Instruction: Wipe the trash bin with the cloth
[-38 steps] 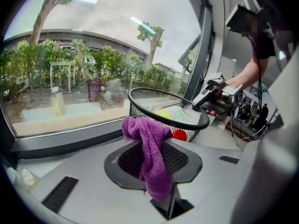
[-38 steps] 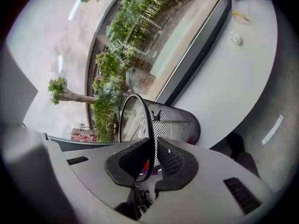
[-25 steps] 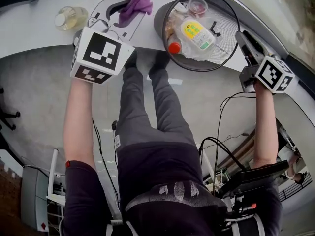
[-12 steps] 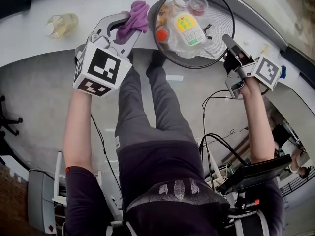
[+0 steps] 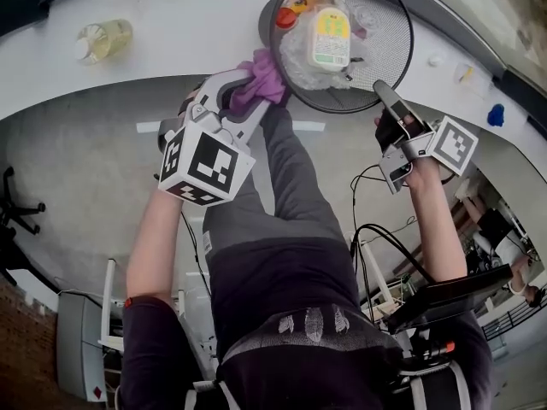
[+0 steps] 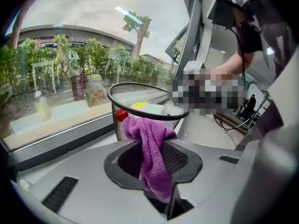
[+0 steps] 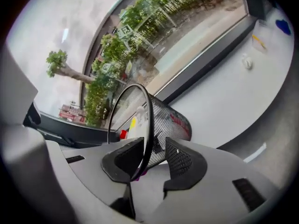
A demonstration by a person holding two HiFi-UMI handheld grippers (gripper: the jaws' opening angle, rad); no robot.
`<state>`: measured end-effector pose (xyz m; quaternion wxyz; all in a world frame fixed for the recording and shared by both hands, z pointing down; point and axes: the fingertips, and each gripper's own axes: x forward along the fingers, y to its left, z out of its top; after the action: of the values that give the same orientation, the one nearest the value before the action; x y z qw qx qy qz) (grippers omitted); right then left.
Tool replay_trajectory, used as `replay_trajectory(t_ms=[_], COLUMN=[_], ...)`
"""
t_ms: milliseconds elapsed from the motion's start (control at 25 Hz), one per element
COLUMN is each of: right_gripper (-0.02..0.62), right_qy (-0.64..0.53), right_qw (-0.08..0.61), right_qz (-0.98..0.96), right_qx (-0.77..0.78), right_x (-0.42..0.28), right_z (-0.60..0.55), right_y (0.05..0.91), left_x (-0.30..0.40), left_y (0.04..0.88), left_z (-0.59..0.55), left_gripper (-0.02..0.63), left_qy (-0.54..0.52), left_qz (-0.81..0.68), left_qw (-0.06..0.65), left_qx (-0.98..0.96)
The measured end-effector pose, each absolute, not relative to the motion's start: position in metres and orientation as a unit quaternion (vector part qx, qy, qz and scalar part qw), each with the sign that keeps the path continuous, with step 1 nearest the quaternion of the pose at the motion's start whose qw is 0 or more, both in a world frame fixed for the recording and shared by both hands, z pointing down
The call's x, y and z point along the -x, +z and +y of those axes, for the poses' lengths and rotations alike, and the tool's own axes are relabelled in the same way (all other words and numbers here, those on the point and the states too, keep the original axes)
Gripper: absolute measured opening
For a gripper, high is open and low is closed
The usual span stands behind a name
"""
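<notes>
Purple cloth (image 5: 263, 77) held against mesh trash bin (image 5: 389, 48)
The left gripper (image 5: 248, 92) jaws are clamped on the cloth, which touches the bin's outer wall below the rim. The right gripper (image 5: 380, 92) jaws have just been opening and stand apart astride the bin's rim, on the side opposite the cloth

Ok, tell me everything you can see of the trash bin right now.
The trash bin is a round black wire-mesh basket with a solid rim, upright on the white ledge. Inside lie plastic bottles and clear wrapping. The purple cloth, clamped in the left gripper, meets its outer wall. Its rim stands between the right gripper's jaws, which have just been opening.
</notes>
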<state>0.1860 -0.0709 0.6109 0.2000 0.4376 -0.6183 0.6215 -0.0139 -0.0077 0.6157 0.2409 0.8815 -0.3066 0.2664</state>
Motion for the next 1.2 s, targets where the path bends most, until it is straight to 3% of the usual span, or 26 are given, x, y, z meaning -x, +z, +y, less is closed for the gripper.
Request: replay_trajectory(t_ms=[160,280,400,440,480,600,800,920,1000,1200], right_gripper=[0.16,0.16,0.156,0.048,0.046,0.055,0.094,0.097,0.103,0.112], right_qy=[0.541,0.452,0.429,0.425,0.429,0.506,0.643,0.685,0.706,0.673], right_qw=[0.254,0.258,0.351,0.369,0.371,0.313,0.155,0.107,0.091,0.139], right_qz=[-0.638,-0.785,-0.774,-0.766,-0.76,-0.714,-0.61,-0.572,-0.547,-0.588], right_qx=[-0.485,-0.336,-0.307,-0.31,-0.317,-0.369,-0.436,-0.439,-0.44,-0.427], right_x=[-0.206,-0.144,-0.138,-0.142,-0.145,-0.16,-0.175,-0.169,-0.159,-0.153], right_z=[-0.115,-0.171,-0.189,-0.191,-0.192,-0.174,-0.115,-0.077,-0.061,-0.072], right_y=[0.59,0.574,0.605,0.612,0.614,0.614,0.616,0.617,0.617,0.626], left_x=[0.051,0.094,0.122,0.12,0.111,0.074,0.041,0.024,0.015,0.02], left_y=[0.611,0.599,0.584,0.583,0.585,0.609,0.629,0.631,0.631,0.633], left_z=[-0.046,-0.086,-0.116,-0.115,-0.111,-0.09,-0.054,-0.026,-0.011,-0.027], left_gripper=[0.089,0.088,0.087,0.088,0.087,0.088,0.087,0.087,0.087,0.087], left_qy=[0.242,0.225,0.223,0.223,0.226,0.237,0.234,0.229,0.222,0.208], left_qz=[-0.362,-0.409,-0.445,-0.445,-0.439,-0.401,-0.372,-0.354,-0.34,-0.367], left_qw=[0.26,0.256,0.237,0.237,0.238,0.258,0.3,0.333,0.351,0.358], left_qx=[-0.862,-0.847,-0.834,-0.834,-0.837,-0.846,-0.847,-0.843,-0.844,-0.833])
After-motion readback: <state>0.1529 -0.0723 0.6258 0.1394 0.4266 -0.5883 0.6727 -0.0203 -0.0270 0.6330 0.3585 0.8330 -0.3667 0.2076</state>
